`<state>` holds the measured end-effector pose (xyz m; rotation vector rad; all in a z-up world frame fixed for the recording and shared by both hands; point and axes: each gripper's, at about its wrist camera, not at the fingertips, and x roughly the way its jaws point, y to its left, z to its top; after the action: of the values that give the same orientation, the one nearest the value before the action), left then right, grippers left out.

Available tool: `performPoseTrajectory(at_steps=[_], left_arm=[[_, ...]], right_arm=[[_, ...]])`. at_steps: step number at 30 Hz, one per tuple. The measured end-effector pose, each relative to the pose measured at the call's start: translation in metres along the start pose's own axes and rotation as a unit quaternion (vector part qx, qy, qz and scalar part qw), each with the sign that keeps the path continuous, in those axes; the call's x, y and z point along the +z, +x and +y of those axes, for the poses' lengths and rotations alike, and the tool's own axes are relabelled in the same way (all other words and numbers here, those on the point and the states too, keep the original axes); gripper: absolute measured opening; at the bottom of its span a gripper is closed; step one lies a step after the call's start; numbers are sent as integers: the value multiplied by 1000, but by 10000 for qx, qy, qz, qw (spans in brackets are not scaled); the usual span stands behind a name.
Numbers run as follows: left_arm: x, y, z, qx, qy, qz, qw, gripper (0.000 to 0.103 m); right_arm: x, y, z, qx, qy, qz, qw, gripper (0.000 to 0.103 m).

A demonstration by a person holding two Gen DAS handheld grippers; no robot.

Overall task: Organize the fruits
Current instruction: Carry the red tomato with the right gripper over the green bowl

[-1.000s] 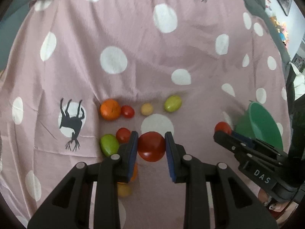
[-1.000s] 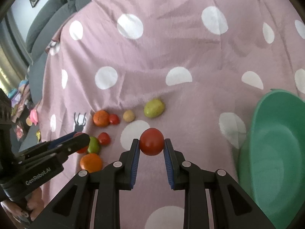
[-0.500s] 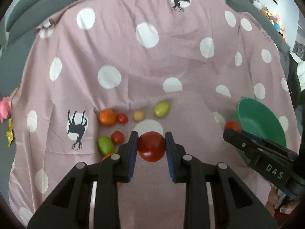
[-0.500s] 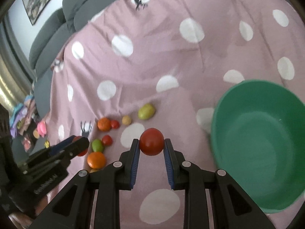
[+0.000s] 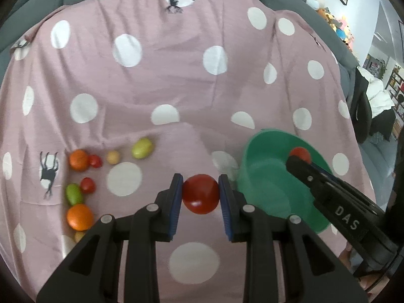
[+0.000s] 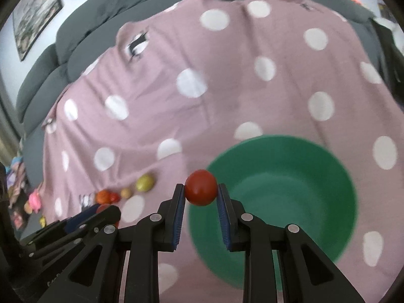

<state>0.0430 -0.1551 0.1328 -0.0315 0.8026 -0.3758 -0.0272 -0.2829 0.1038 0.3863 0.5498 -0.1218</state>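
Observation:
My left gripper [image 5: 200, 198] is shut on a red tomato [image 5: 200, 194], held above the pink cloth just left of the green bowl [image 5: 267, 189]. My right gripper [image 6: 200, 197] is shut on another red tomato [image 6: 201, 187], held over the left rim of the green bowl [image 6: 277, 197]; it also shows in the left wrist view [image 5: 299, 154] above the bowl. The bowl looks empty. Loose fruits lie at the left: two oranges [image 5: 78, 159], two small tomatoes [image 5: 87, 185], two green fruits [image 5: 142, 148] and a small yellow one [image 5: 112, 157].
A pink cloth with white dots [image 5: 176, 75] covers a grey sofa [image 6: 101, 20]. A dark chair with clothes [image 5: 366, 116] stands at the far right. Toys [image 6: 32, 202] lie on the floor at the left.
Both grippers have lifted and moved right towards the bowl, each still holding its tomato. The right one now hangs over the bowl's rim.

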Motion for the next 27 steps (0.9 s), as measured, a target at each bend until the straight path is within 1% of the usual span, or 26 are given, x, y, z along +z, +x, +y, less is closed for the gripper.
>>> performPoseTrajectory(at_steps=[2,6,8,12,14,18,22,25,27], left_arm=[[1,6,-9,-34,23,22,10000,28],[2,16,-25,-216,20,78,9997,28],[2,21,-33,-306,56,119,9994,28],[4,33,-51,-371,212,165,9989,28],[4,37,-57,-408,246,189,9987,28],[2,46,-71,-559,359,300,9973,29],[0,53,-79,-643,440,432,9960,29],[-2,58,-83,-573,512,455,9960,29],[-3,59,-85,-634,494,483,9956,29]], right_arm=[[3,-2,-10,-113,94,-50,9999,27],[6,-14,-31,-651,228,-186,9974,27],[7,-17,-42,-767,339,-215,9962,27],[6,-14,-62,-804,589,-146,9949,27],[5,-11,-66,-831,611,-98,9946,27],[4,-6,-71,-758,655,-19,9950,27],[4,-1,-77,-787,720,52,9943,27],[2,-1,-81,-802,787,85,9936,27],[2,0,-84,-851,812,98,9930,27]])
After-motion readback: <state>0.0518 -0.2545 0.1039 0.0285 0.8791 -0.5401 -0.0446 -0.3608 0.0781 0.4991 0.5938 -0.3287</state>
